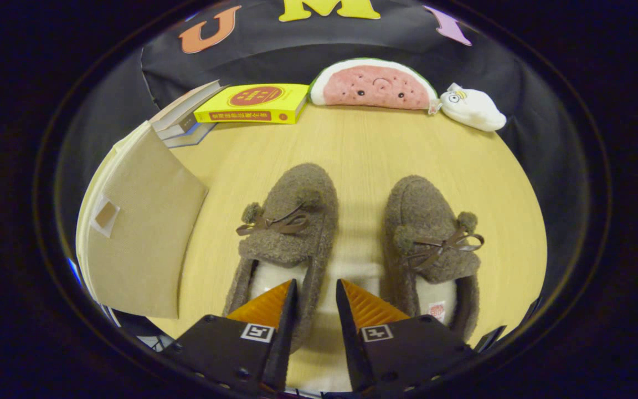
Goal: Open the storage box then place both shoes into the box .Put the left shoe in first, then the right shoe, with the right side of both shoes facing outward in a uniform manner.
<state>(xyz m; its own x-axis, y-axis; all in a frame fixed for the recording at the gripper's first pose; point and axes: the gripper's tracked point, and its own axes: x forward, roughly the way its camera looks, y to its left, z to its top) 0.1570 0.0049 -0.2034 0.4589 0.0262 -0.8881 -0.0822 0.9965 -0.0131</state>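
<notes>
Storage box (142, 233), beige fabric, lid shut, left of both shoes on wooden table (363, 149). Left shoe (291, 221) and right shoe (427, 238) side by side, toes pointing away, well apart. Beyond them: watermelon cushion (374, 84), yellow book (255, 103), white plush toy (473, 108). Gripper (317, 291) low over the gap between the shoes, jaws slightly parted, holding nothing, one finger (274, 305) overlapping left shoe's heel opening; contact unclear.

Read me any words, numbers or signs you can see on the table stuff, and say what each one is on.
Yellow book: cover and spine print, too blurred to read.
Shoe farther from the storage box: insole tag, too small to read.
Gripper: square marker patterns, no words; fingers open and empty, between that shoe and the other shoe.
</notes>
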